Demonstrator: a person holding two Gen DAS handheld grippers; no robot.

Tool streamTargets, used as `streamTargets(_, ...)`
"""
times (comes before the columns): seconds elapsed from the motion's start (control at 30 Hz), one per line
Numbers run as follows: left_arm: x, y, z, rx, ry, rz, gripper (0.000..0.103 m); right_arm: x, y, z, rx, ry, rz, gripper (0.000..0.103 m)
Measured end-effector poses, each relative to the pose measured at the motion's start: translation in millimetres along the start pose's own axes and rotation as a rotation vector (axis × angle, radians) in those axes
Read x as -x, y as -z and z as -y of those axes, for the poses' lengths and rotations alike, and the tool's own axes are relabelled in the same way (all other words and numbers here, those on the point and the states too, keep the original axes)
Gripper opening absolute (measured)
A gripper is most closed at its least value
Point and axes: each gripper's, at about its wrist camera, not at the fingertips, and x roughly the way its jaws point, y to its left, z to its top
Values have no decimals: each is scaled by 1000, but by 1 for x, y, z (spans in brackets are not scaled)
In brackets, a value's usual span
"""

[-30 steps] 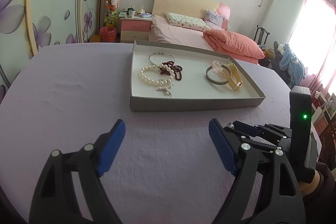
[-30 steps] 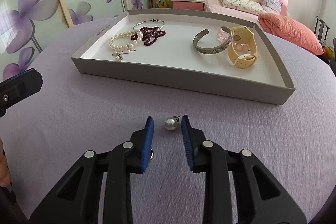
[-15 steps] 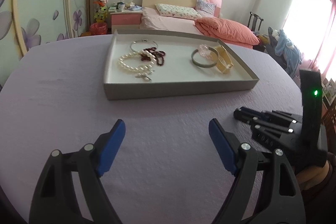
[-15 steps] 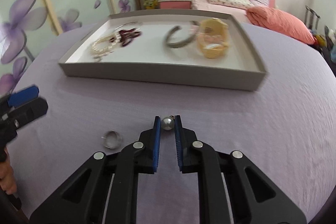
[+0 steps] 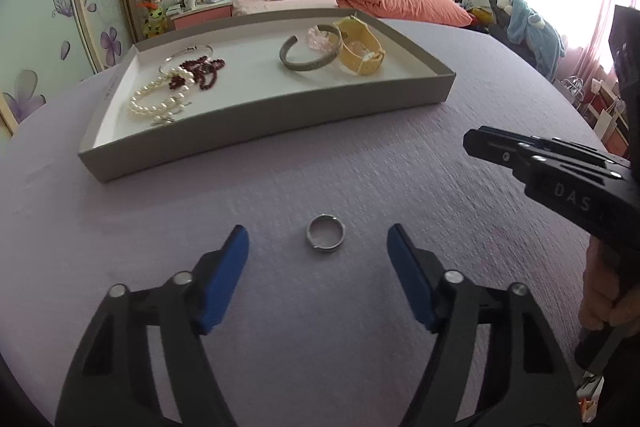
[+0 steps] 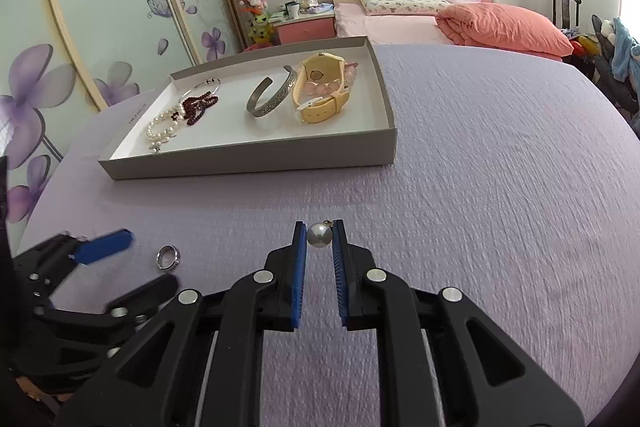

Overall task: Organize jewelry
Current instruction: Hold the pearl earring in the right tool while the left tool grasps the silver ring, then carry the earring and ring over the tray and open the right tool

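A silver ring lies on the purple cloth between the tips of my open left gripper; it also shows in the right wrist view. My right gripper is shut on a pearl pendant, held at its fingertips just over the cloth. The grey tray holds a pearl bracelet, dark red beads, a silver cuff and a yellow watch. In the right wrist view the tray lies ahead to the left.
The right gripper's body shows at the right in the left wrist view. The left gripper is at the lower left of the right wrist view. A bed and a flowered wardrobe stand behind the table.
My right gripper closed on the pearl pendant and lifted it slightly. My left gripper moved until the silver ring lies between its open fingers.
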Motion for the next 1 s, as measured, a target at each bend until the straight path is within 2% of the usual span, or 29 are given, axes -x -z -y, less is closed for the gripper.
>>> streamTargets(0.17, -8, -4, 11, -14, -28, 0, 52, 2, 0, 5, -9, -16, 7, 14)
streamTargets(0.27, -9, -5, 14, -18, -54, 8, 40, 3, 2, 8, -11, -22, 9, 14)
streamTargets(0.33, -9, -5, 13, -20, -66, 15, 23, 4, 2, 8, -11, -26, 10, 14)
streamTargets(0.67, -4, -2, -1, 5, -58, 18, 21, 4, 3, 3, 0, -38, 9, 14)
streamTargets(1.0, 7, 5, -45, 89, -91, 15, 21, 4, 2, -13, 31, -46, 6, 14)
